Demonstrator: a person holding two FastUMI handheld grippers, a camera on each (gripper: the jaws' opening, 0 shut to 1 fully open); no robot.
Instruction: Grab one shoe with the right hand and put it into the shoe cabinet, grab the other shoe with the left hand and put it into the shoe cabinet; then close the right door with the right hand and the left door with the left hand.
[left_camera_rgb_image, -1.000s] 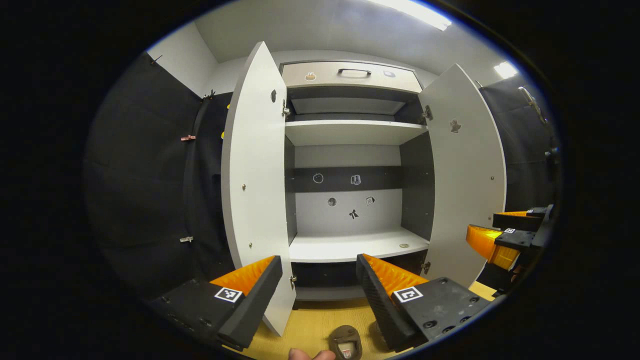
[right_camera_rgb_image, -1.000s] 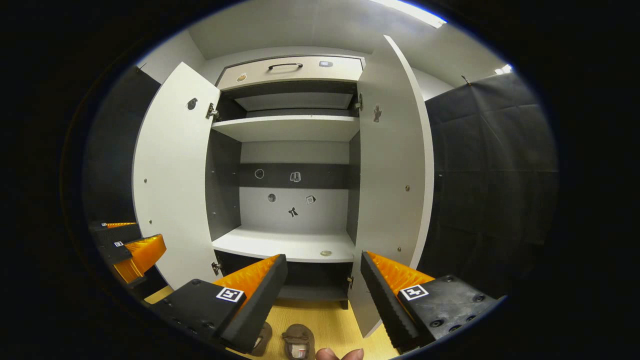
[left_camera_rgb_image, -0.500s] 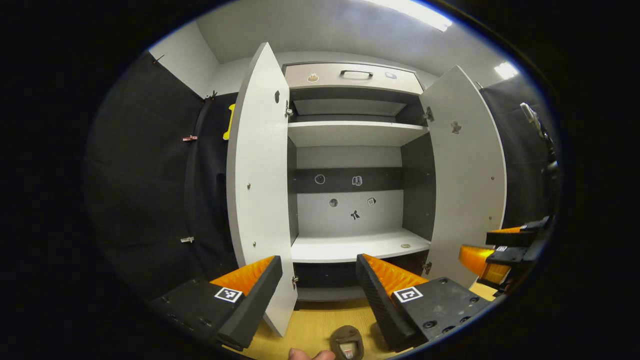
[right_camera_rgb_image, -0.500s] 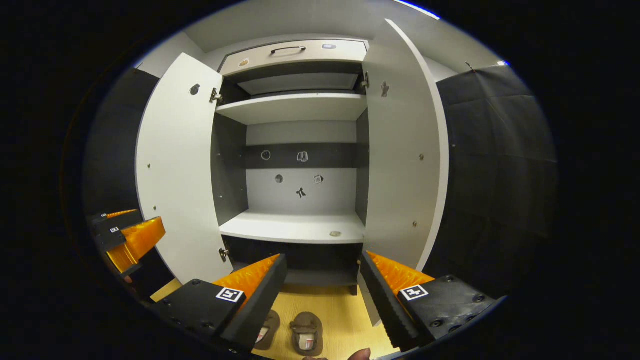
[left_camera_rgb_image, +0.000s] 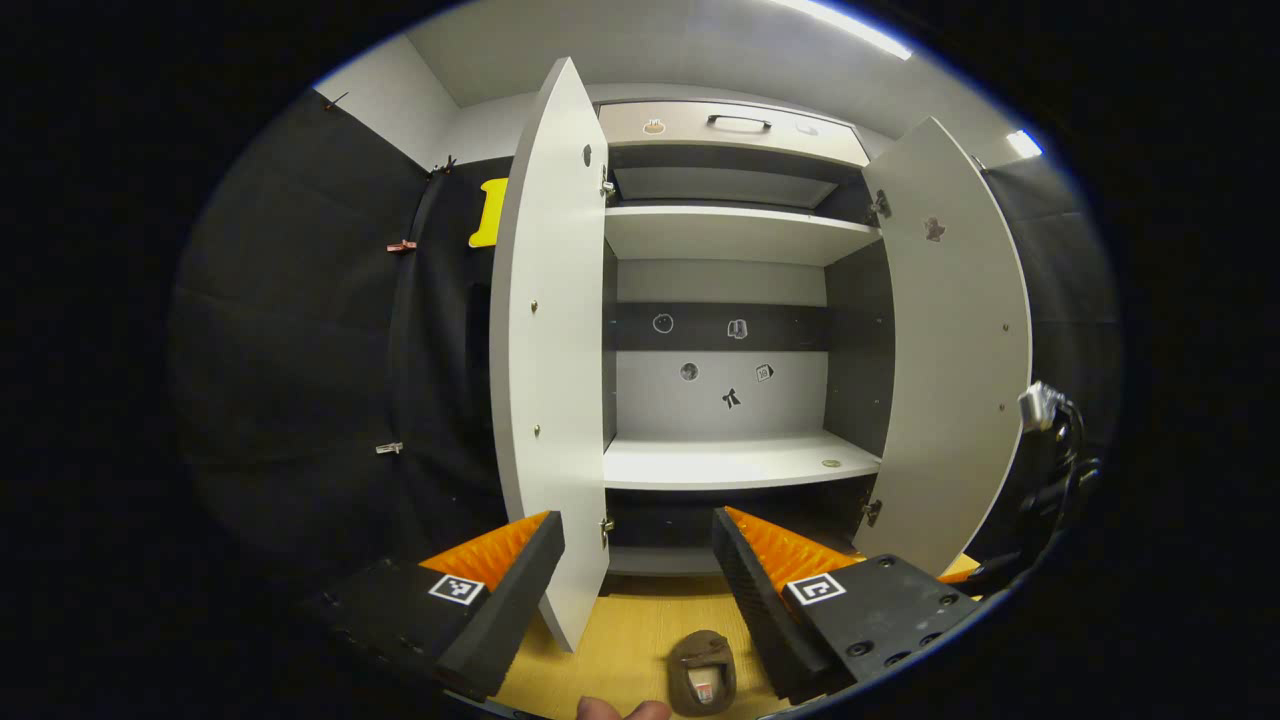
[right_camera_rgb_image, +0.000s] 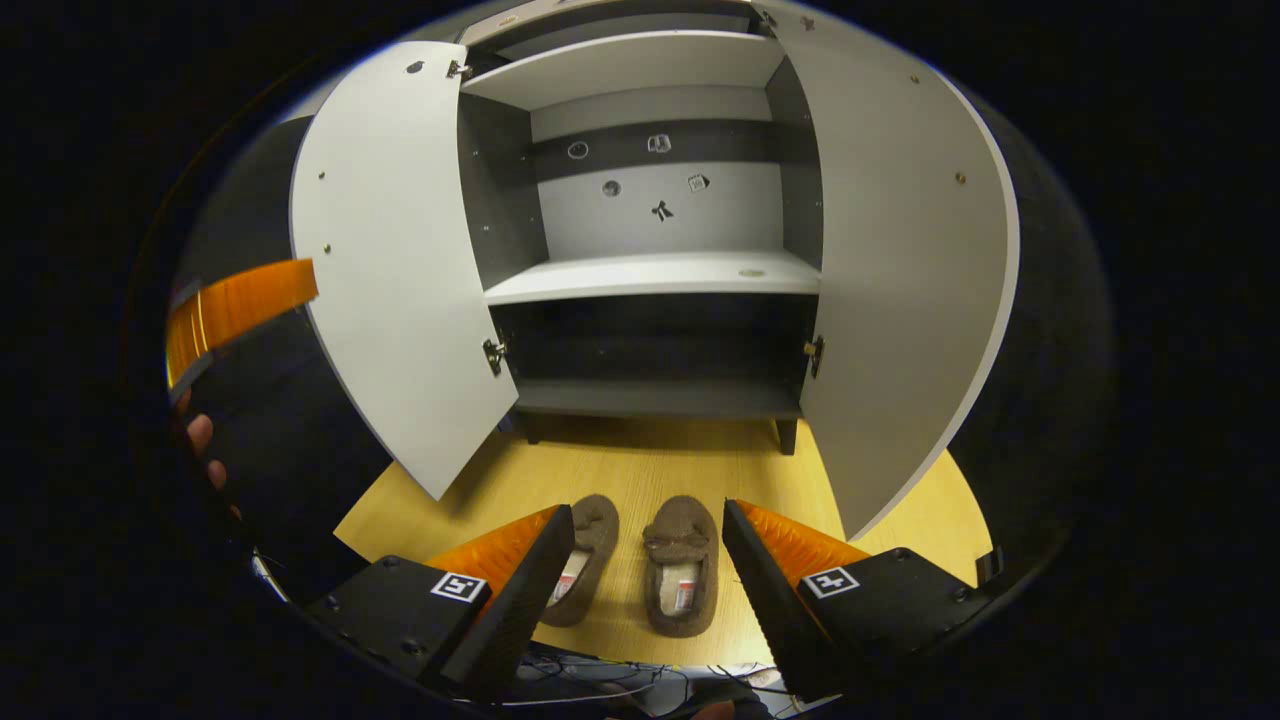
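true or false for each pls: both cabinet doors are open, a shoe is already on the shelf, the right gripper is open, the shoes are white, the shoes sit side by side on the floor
1. Both doors are open: true, left door and right door.
2. A shoe is on the shelf: false, both shoes are on the floor.
3. The right gripper is open: true.
4. The shoes are white: false, brown.
5. The shoes sit side by side: true.
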